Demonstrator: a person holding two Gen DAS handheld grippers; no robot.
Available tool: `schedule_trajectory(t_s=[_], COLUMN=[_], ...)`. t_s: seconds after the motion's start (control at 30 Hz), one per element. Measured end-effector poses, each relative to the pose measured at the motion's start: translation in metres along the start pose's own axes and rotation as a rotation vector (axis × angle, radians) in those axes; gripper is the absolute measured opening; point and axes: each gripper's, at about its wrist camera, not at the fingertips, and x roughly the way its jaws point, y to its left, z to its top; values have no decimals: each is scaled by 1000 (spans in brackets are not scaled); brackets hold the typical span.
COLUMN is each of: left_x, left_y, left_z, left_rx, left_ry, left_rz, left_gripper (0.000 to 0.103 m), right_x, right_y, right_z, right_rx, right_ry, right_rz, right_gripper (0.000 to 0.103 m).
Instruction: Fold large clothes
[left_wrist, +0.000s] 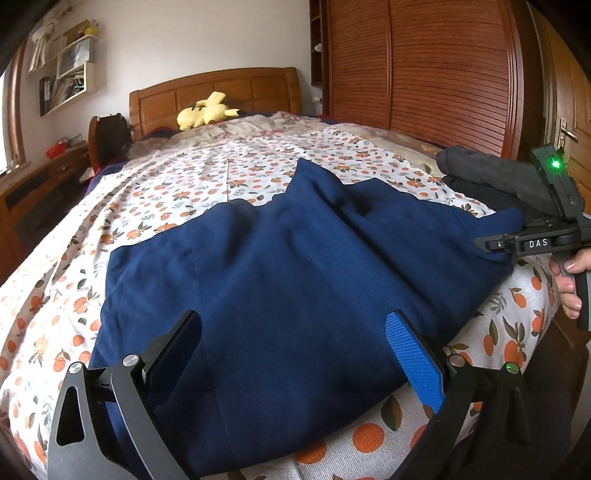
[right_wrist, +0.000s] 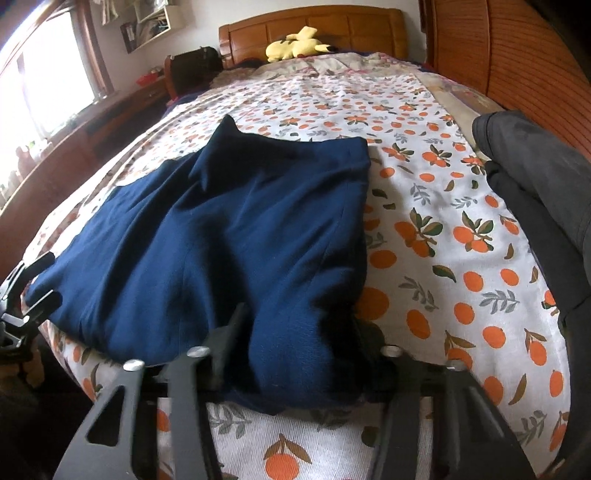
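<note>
A navy blue garment (left_wrist: 280, 258) lies spread over the near half of the bed's orange-print sheet (left_wrist: 207, 177). My left gripper (left_wrist: 295, 332) is open wide at the garment's near edge, its black finger and blue-padded finger (left_wrist: 410, 354) resting on either side of flat cloth. In the right wrist view, a bunched fold of the navy garment (right_wrist: 258, 221) fills the gap of my right gripper (right_wrist: 299, 339), which is shut on it at the near right corner. The right gripper (left_wrist: 495, 245) also shows at the cloth's right corner, with a hand (left_wrist: 569, 284) on its handle. The left gripper (right_wrist: 48, 280) is at the far left edge.
A pile of dark grey clothes (right_wrist: 535, 192) sits on the bed's right side, close to the right gripper. A yellow plush toy (left_wrist: 205, 112) lies by the wooden headboard (left_wrist: 221, 88). A wooden wardrobe (left_wrist: 424, 74) stands to the right, a window (right_wrist: 44, 85) and low desk to the left.
</note>
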Motion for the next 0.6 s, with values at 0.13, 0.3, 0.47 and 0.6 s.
schedule_trajectory(t_s=[0.13,0.3,0.47,0.6], left_x=[0,-5,-18,-36], left_y=[0,4,22,42], left_z=[0,0,0,-2], left_rx=[2,-4,-31,-64], left_ry=[3,-5,-26,-50], left_rz=[4,14,30,46], left_gripper=[100,100,100,100], right_x=[-13,-39,-57,-66], right_y=[0,17,51,86], right_z=[7,26,50,67], right_rx=[-1,-32,-107,-167], right_ry=[-53,-157,-216,-255], right_rz=[42,75,100,131], right_gripper=[22,19,18,17])
